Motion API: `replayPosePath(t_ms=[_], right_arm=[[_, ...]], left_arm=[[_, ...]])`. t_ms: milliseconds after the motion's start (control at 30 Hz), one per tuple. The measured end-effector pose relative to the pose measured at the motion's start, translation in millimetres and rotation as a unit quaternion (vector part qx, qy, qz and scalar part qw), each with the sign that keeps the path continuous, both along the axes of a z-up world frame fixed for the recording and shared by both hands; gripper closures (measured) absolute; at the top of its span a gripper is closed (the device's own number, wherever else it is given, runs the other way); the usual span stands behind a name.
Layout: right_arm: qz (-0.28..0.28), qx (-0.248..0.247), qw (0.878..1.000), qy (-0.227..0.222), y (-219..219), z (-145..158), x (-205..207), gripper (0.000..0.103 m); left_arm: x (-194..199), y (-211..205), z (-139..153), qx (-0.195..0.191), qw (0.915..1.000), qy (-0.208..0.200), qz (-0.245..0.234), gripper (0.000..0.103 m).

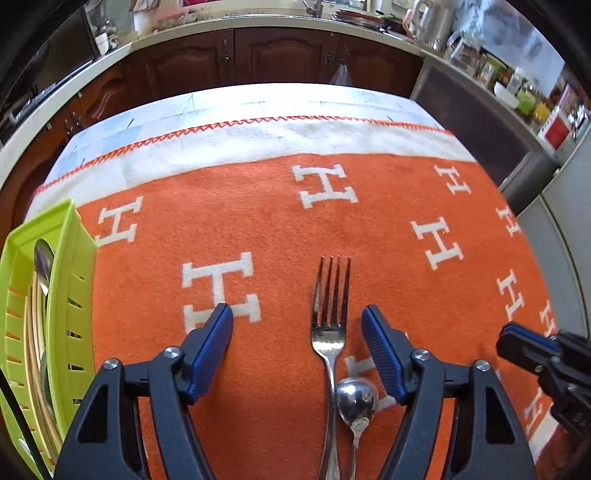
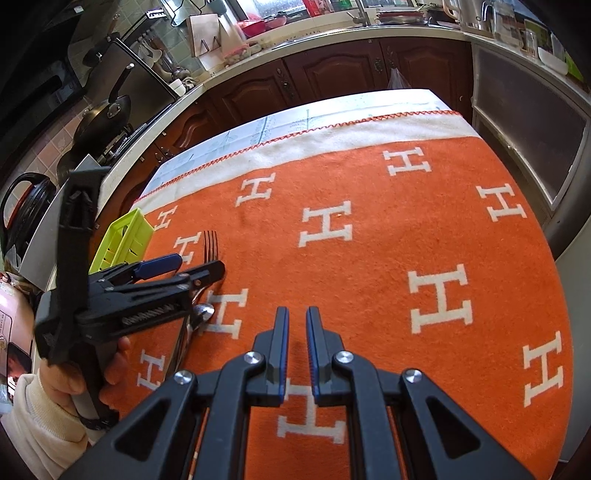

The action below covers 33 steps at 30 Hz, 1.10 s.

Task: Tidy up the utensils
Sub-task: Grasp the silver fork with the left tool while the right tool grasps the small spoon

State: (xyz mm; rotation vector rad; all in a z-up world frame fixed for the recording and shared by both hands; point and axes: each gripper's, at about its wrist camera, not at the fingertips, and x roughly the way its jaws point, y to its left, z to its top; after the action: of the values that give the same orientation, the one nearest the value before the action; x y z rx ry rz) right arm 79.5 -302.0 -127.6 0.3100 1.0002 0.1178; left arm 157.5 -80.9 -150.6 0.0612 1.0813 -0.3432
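Left gripper point(image 1: 297, 321) is angled down over the orange blanket point(image 1: 280, 221) w/ white H letters, jaws spread apart, and the fork point(image 1: 330, 314) lies flat on the cloth right btwn them, tines pointing away toward the far edge of the table. Pads aren't touching the fork, there's cloth visible on both sides of it. A small spoon point(image 1: 356, 402) sits just beside the fork handle on the right side, bowl facing up, prob touching the handle but hard to say. Green slotted tray point(image 1: 70, 266) is at the left edge of the blanket w/ some utensils already inside, incl. what looks like a spoon and pale chopstick-type sticks. Right gripper point(image 2: 296, 321) hovers over bare blanket well to the right of the fork, jaws nearly shut w/ only a narrow slit btwn the blue pads, nothing in them. From the right wrist cam you can see the person's hand point(image 2: 88, 369) in a cream sleeve point(image 2: 40, 424) holding the left tool, its fingers straddling the fork. Kitchen counter point(image 2: 332, 33) and dark wood cabinets point(image 2: 332, 70) in the bg.
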Motion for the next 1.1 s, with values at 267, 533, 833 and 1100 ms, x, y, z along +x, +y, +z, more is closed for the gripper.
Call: replayPosePath(t_ms=[267, 533, 833, 1100], right_arm=[[0.000, 0.008, 1.000, 0.013, -2.1, -9.7, 3.8, 0.093], [-0.002, 0.011, 1.000, 0.020, -1.0, -14.0, 4.5, 0.093], [-0.004, 0.013, 1.000, 0.024, -2.3, -15.1, 5.9, 0.093], [0.022, 0.011, 1.000, 0.016, 15.6, -6.6, 3.9, 0.093]], left_arm=[[6.1, -4.0, 0.4, 0.008, 0.9995, -0.024, -0.020, 0.068], [6.6, -23.7, 0.3, 0.026, 0.9968, -0.034, -0.067, 0.071], [2.5, -25.8, 9.3, 0.023, 0.9983, -0.018, -0.050, 0.103], [-21.4, 5.9, 9.8, -0.011, 0.9992, 0.029, -0.027, 0.103]])
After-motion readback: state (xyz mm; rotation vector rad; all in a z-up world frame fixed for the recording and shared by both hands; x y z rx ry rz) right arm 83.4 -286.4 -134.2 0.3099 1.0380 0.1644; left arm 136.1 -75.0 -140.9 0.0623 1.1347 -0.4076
